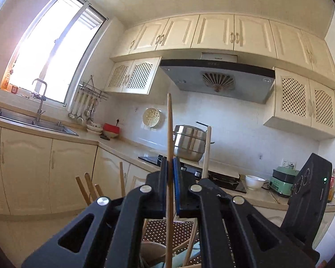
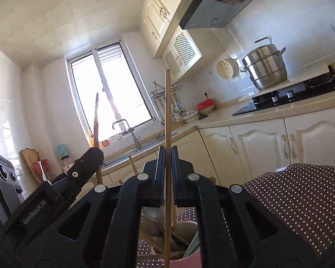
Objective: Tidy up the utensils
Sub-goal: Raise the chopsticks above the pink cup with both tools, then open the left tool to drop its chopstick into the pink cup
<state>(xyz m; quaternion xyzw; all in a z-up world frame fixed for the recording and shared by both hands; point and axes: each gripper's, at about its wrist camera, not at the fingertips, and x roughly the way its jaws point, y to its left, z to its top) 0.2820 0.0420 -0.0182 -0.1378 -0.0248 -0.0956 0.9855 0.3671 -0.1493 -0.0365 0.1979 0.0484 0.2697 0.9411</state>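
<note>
My left gripper (image 1: 170, 163) is shut on a wooden chopstick (image 1: 170, 129) that stands upright through its blue pads. Below it, several wooden utensils (image 1: 87, 187) stick up from cups over a dotted brown cloth (image 1: 167, 230). My right gripper (image 2: 166, 156) is shut on a thin wooden chopstick (image 2: 167, 111), also upright. Under it a pink cup (image 2: 189, 256) holds several utensils. The left gripper shows in the right wrist view (image 2: 87, 163) at the left, with its chopstick (image 2: 96, 120) rising from it. The right gripper's body (image 1: 308, 192) shows at the right of the left wrist view.
A kitchen counter (image 1: 122, 147) runs behind with a sink (image 1: 33, 122) and tap, a steel steamer pot (image 1: 188, 145) on a black hob, a white bowl (image 1: 254, 182) and a green cooker (image 1: 281, 182). The dotted cloth covers the table (image 2: 301, 201).
</note>
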